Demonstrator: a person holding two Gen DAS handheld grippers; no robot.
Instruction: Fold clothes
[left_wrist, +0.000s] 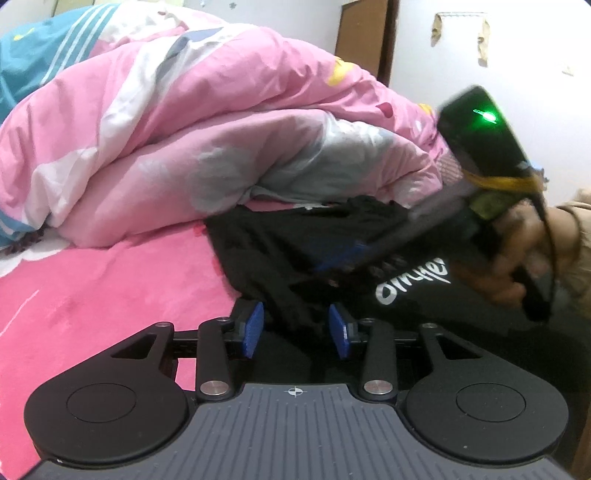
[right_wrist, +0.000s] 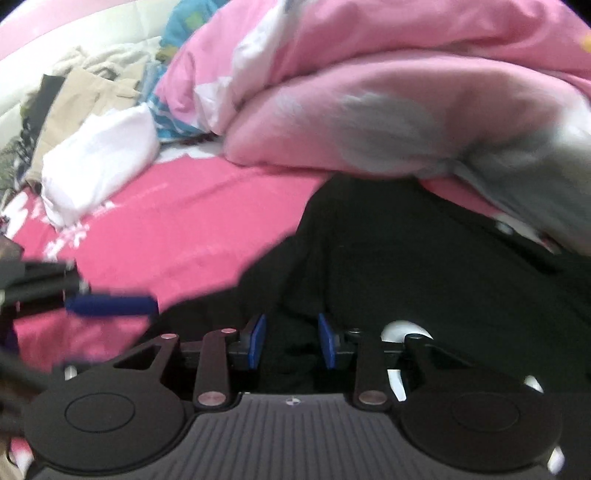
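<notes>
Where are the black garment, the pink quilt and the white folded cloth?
black garment (left_wrist: 424, 291): left wrist view, cloth beside its white lettering
pink quilt (left_wrist: 229, 122): left wrist view, upper fold
white folded cloth (right_wrist: 96, 162): right wrist view, its top face

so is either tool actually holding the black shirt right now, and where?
Neither grips it. The left tool and right tool both stand open over the black shirt: dark cloth lies between the pads, near its left edge, but the pads are not pressing it.
</notes>
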